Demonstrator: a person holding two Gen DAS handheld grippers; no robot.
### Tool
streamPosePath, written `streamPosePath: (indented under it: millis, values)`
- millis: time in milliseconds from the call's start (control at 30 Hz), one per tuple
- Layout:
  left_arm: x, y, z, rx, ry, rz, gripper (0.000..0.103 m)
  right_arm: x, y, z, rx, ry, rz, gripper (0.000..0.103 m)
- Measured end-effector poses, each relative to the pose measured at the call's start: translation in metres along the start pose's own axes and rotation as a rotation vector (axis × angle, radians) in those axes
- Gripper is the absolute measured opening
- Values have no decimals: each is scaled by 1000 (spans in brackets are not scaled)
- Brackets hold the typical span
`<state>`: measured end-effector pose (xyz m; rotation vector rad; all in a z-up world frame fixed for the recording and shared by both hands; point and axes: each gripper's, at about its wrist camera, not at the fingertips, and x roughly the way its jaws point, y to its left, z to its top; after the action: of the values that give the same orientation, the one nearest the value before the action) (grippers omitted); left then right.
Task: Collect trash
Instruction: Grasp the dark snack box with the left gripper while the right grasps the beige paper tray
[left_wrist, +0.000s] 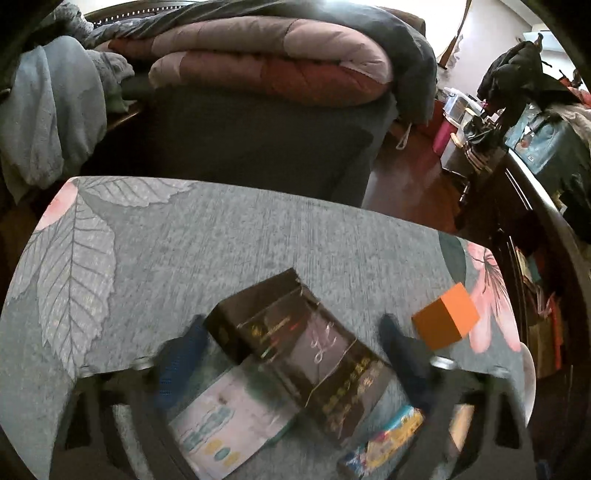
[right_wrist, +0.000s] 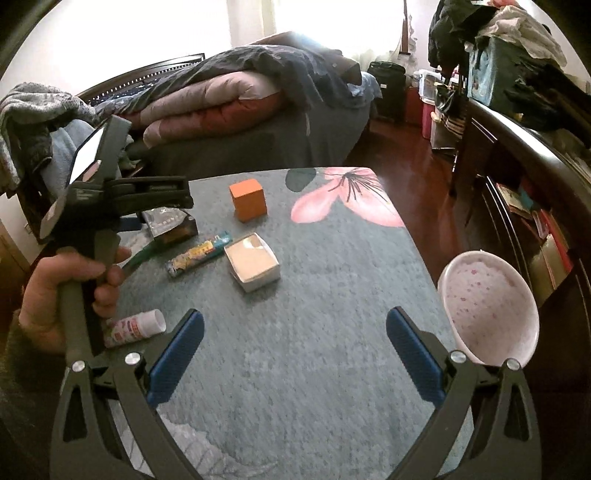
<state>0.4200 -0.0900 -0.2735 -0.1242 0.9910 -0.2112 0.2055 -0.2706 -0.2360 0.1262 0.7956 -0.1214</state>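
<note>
Blue-padded fingers of the right gripper (right_wrist: 294, 354) frame the foreground of the right wrist view, spread wide with bare tablecloth (right_wrist: 314, 332) between them; released, holding nothing. At 9 o'clock a hand (right_wrist: 62, 295) grips the handle of the left gripper (right_wrist: 136, 221), whose tips reach the dark brown box (right_wrist: 173, 230) at 10 o'clock. Just below that hand lies a white tube with red print (right_wrist: 135, 326) on its side. Moving right, a long colourful wrapper (right_wrist: 199, 254) lies at a diagonal, touching or just beside the open white box (right_wrist: 253, 266) near centre. An orange cube (right_wrist: 248, 199) stands apart at 12 o'clock, near the pink flower print. At 3 o'clock a pink speckled bowl (right_wrist: 491, 310) sits tilted at the table's right edge. From the left wrist view, the left gripper (left_wrist: 295, 354) has its fingers spread either side of the dark brown box (left_wrist: 299, 350), which lies angled between them with its torn end up; whether the pads (left_wrist: 181, 365) press it I cannot tell through the blur. A pale printed packet (left_wrist: 232, 417) lies under the box at 7 o'clock, the colourful wrapper (left_wrist: 384, 439) at 5 o'clock, the orange cube (left_wrist: 445, 317) at 3 o'clock.
</note>
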Motion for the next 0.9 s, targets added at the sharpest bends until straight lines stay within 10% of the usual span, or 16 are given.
streamPosePath:
  millis: [300,667,900]
  values:
    - [-16,6,1,-19,-49,-121,22,31,16,22,-3,31,41,98]
    - [-93,29,4,-33,-213,-164,21,90,37,42,-60,121,5,85]
    - [-119,37,-4,-38,-239,-189,21,97,38,35,-88,152,2,43]
